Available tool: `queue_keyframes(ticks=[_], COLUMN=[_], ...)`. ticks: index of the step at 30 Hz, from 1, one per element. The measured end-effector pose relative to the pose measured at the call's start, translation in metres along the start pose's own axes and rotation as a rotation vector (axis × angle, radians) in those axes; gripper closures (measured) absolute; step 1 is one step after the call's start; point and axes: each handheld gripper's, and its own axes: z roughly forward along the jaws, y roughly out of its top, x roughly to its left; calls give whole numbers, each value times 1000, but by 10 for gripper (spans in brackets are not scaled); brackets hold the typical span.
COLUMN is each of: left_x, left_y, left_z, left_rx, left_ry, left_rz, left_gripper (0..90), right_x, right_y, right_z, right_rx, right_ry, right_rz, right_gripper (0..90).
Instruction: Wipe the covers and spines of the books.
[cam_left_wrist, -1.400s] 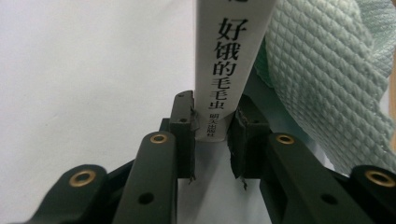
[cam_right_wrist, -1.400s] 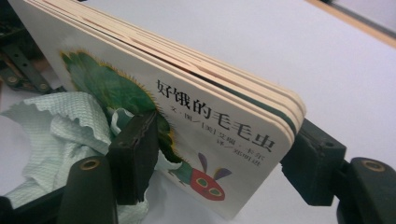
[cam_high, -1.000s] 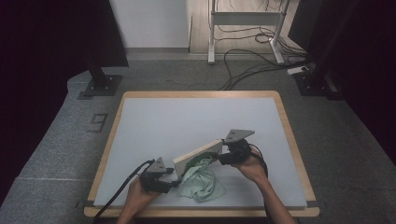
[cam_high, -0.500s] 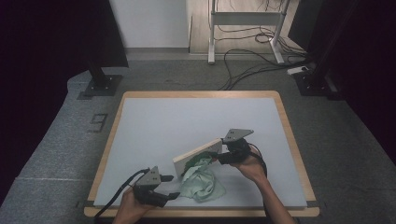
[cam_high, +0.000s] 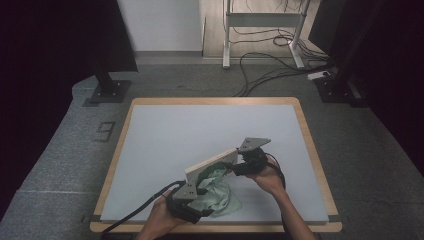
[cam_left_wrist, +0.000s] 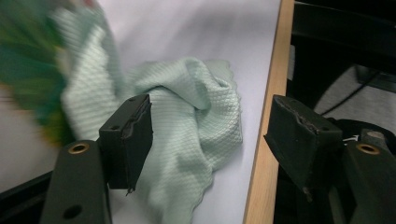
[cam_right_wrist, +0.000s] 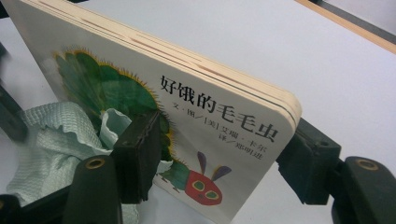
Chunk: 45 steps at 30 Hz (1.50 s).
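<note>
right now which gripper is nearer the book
Right. The right gripper is clamped on the book; the left gripper sits open by the green cloth near the table's front edge.

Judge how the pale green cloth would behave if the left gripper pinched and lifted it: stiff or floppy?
Likely floppy: the cloth lies crumpled in soft folds on the table. Its waffle weave probably gives the open left gripper good grip. It looks light, so it may drag or snag under the book.

Overhead view, two close cloth (cam_left_wrist: 187, 121)-sharing views
</note>
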Motion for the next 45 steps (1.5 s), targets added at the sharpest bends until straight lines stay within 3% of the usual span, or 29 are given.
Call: queue_keyframes(ticks=[5, 8, 11, 15, 18, 21, 24, 28, 35, 39, 42, 45], left_x=[5, 5, 5, 6, 8, 9, 7, 8, 18, 26, 33, 42], left_y=[-9, -12, -12, -12, -14, -16, -18, -26, -52, -58, -59, -59], left_z=[26, 31, 30, 28, 26, 23, 17, -1, -40, -57, -61, -58], left_rx=[87, 79, 87, 79, 74, 65, 77, 80, 52, 31, 42, 24], left_ry=[8, 23, 59, 91, 92, 82, 102, 123, 179, 220, 279, 286], left_rz=[10, 15, 31, -1, -16, -24, -6, -15, -85, -116, -117, -135], left_gripper=[311, 318, 409, 528, 753, 844, 854, 854, 852, 851, 851, 849], right_x=[0, 0, 0, 1, 1, 1, 1, 1, 2, 2, 2, 3], right_y=[0, 0, 0, 0, -1, -1, -1, -3, -4, -5, -5, -5], right_z=[0, 1, 1, 1, 1, 1, 1, 0, -1, -2, -2, -2], right_rx=[0, 1, 1, -3, -7, -9, -11, -17, -22, -24, -25, -29], right_ry=[-2, -4, -7, -10, -10, -10, -12, -10, -9, -8, -10, -9], right_rz=[-2, -6, -7, -5, -5, -4, -3, 5, 2, 5, 4, 4], right_gripper=[341, 341, 340, 338, 338, 339, 340, 346, 352, 354, 354, 354])
